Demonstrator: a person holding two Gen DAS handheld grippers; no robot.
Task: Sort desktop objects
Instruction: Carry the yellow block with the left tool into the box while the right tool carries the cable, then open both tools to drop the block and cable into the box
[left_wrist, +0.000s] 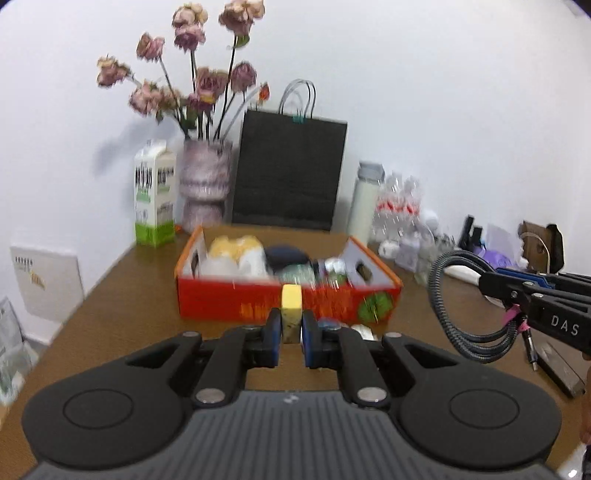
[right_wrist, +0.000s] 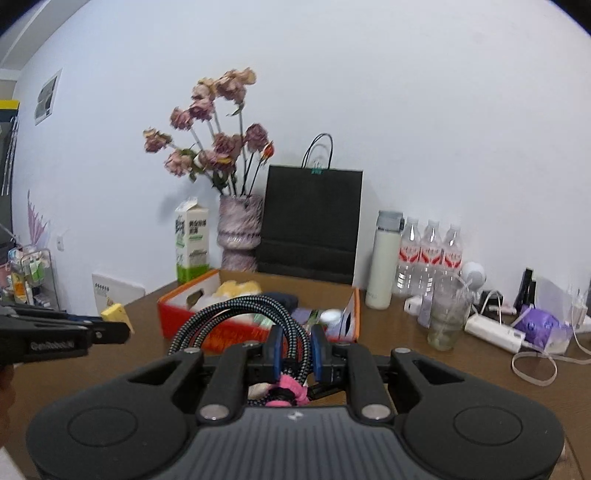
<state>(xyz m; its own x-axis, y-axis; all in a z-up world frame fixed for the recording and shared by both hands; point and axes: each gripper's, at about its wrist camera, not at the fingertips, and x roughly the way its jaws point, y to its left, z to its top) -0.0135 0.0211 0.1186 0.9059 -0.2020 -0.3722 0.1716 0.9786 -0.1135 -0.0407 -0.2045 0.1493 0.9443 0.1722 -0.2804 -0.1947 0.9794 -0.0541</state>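
Note:
My left gripper (left_wrist: 291, 330) is shut on a small yellow block (left_wrist: 291, 308) and holds it above the brown desk, just in front of the orange-red box (left_wrist: 258, 299). The box holds several items, among them a yellow and white soft thing and a dark round one. My right gripper (right_wrist: 297, 349) is shut on a coiled braided black cable (right_wrist: 236, 314) with a pink tie, held above the desk near the box (right_wrist: 192, 323). The cable (left_wrist: 458, 317) and right gripper (left_wrist: 491, 282) show at the right in the left wrist view. The left gripper (right_wrist: 122, 328) with the yellow block (right_wrist: 116, 314) shows at the left in the right wrist view.
Along the wall stand a milk carton (left_wrist: 154, 192), a vase of dried flowers (left_wrist: 205, 184), a black paper bag (left_wrist: 290, 170), a white flask (right_wrist: 384, 258), several water bottles (right_wrist: 428, 251), a clear cup (right_wrist: 447, 317), a power strip (right_wrist: 491, 332) and purple items (right_wrist: 535, 325).

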